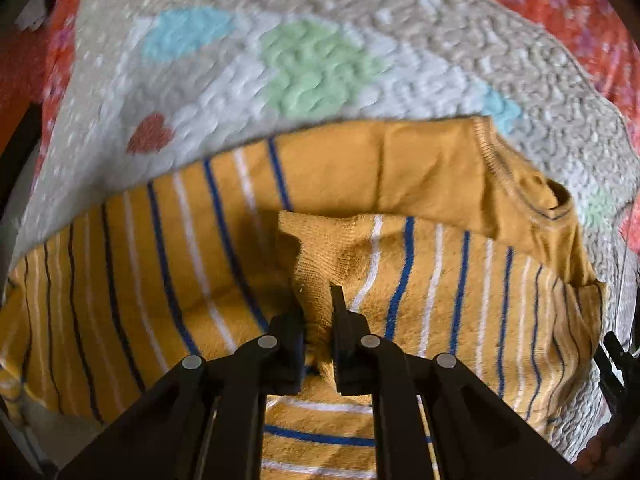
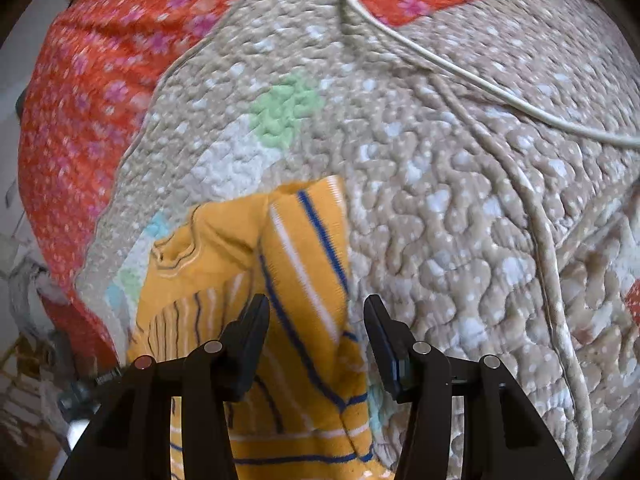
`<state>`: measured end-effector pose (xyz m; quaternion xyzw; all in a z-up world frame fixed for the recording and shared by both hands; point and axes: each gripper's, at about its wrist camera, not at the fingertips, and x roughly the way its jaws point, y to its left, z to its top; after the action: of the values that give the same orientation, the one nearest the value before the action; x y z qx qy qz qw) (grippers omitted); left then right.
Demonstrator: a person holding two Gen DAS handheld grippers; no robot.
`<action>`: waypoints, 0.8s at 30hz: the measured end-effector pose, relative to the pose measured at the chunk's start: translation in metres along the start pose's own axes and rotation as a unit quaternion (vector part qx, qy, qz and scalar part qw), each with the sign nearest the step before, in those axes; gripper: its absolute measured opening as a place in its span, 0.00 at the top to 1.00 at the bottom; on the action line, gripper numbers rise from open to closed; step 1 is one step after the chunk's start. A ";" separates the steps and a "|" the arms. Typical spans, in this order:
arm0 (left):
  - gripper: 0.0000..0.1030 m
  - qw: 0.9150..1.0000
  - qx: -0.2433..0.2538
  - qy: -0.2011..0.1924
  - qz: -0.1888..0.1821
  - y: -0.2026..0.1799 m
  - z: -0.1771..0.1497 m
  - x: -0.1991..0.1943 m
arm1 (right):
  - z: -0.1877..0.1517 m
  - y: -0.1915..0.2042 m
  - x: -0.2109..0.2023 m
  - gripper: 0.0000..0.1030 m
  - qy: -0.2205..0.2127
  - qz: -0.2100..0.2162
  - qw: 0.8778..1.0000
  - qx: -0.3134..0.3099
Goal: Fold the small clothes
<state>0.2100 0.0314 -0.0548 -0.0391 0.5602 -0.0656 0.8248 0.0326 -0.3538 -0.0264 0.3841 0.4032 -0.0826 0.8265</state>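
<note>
A small mustard-yellow top with blue and white stripes (image 1: 200, 248) lies on a beige quilted mat (image 1: 280, 20). My left gripper (image 1: 318, 320) is shut on a ribbed sleeve cuff (image 1: 316, 276) of the top and holds it over the striped body. The plain yellow neckline (image 1: 532, 196) is at the right. In the right wrist view the same top (image 2: 304, 248) lies under and ahead of my right gripper (image 2: 316, 316), which is open, with a striped fold of the top between the two fingers but not gripped.
The quilted mat (image 2: 440, 200) lies on a red floral cloth (image 2: 100, 80). A white cable (image 2: 460, 72) runs across the mat at the far right. A thick piped mat edge (image 2: 548, 240) curves down the right side.
</note>
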 end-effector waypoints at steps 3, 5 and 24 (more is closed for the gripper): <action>0.90 1.000 -0.015 -0.010 0.000 0.005 -0.006 -0.004 | 0.003 -0.011 0.001 0.48 -0.008 -0.006 1.000 0.028; 0.90 1.000 -0.023 -0.013 0.002 0.008 -0.012 -0.010 | 0.004 -0.016 0.002 0.48 -0.010 0.001 0.999 0.046; 0.85 0.997 0.021 -0.023 0.077 -0.006 -0.002 -0.007 | -0.002 0.027 0.001 0.91 -0.029 -0.052 0.997 -0.043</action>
<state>0.2050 0.0261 -0.0479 0.0197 0.5413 -0.0123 0.8405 0.0440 -0.3334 -0.0125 0.3245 0.4015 -0.1192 0.8481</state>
